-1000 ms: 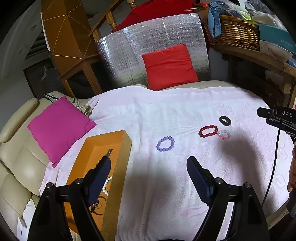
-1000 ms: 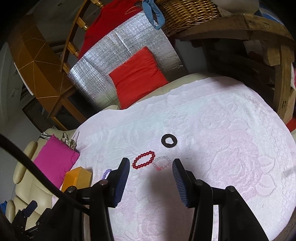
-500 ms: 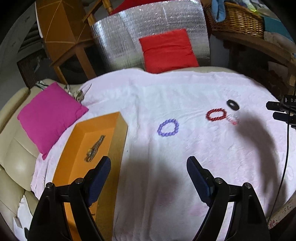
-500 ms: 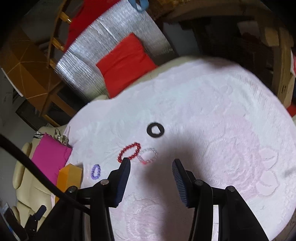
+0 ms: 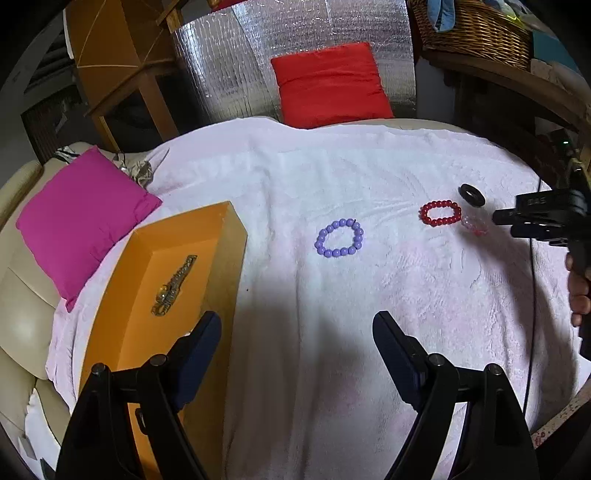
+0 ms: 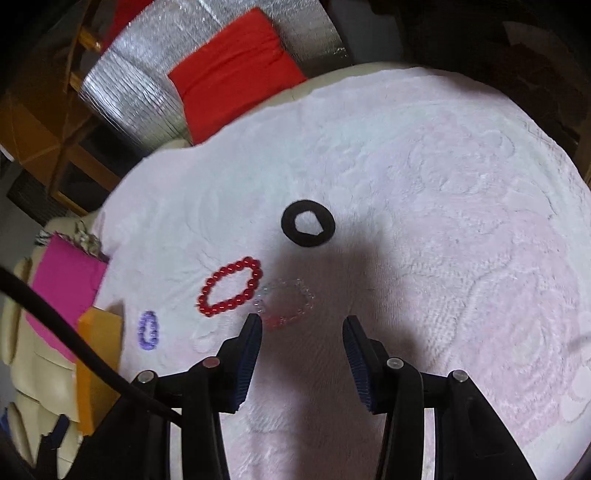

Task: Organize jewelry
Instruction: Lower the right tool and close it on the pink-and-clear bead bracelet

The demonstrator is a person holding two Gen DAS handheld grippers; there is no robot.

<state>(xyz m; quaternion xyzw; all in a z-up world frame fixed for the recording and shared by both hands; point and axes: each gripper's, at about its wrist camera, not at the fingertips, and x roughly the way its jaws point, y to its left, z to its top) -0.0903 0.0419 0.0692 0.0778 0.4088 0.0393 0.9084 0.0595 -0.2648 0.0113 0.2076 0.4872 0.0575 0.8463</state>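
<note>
On the pale pink blanket (image 5: 369, 295) lie a purple bead bracelet (image 5: 334, 253), a red bead bracelet (image 5: 440, 222), a clear bead bracelet (image 5: 476, 229) and a black ring (image 5: 466, 191). My left gripper (image 5: 297, 325) hangs open over bare blanket beside the orange box (image 5: 221, 266), which holds a metal chain (image 5: 173, 286). My right gripper (image 6: 302, 323) hovers just short of the clear bracelet (image 6: 308, 297). Its jaws are closing with nothing between them. The red bracelet (image 6: 236, 266) lies left of its left finger and the black ring (image 6: 288, 221) beyond.
A magenta cushion (image 5: 81, 218) rests left of the box on a cream sofa (image 5: 22, 295). A red cushion (image 5: 328, 85) leans on silver foil at the back. A wicker basket (image 5: 472, 33) stands on a wooden shelf, back right. A person's hand (image 5: 578, 288) holds the right gripper.
Both grippers have sunk closer to the blanket. The right one has moved up to the clear bracelet and its jaws have narrowed a little. The left jaws stay wide.
</note>
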